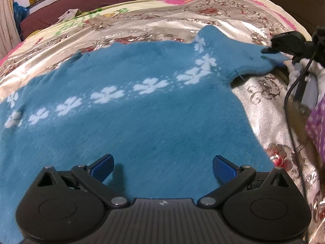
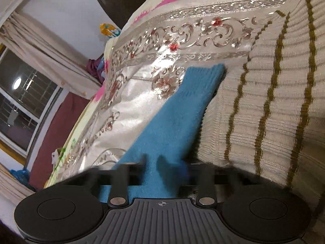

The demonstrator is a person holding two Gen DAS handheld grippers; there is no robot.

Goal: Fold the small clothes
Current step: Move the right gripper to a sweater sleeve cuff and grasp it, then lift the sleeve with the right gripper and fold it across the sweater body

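Observation:
A blue knitted sweater with a band of white flowers lies spread flat on a shiny floral bedspread. My left gripper hovers over the sweater's lower body, open, its blue pads wide apart with nothing between them. The sweater's sleeve reaches out to the right, where my right gripper pinches its end. In the right wrist view the sleeve runs away from my right gripper, whose blurred fingers are shut on the blue cloth.
A cream knit garment with olive zigzag stripes lies right beside the sleeve. A black cable and a purple cloth hang at the right edge. A maroon cushion and a window lie beyond the bed.

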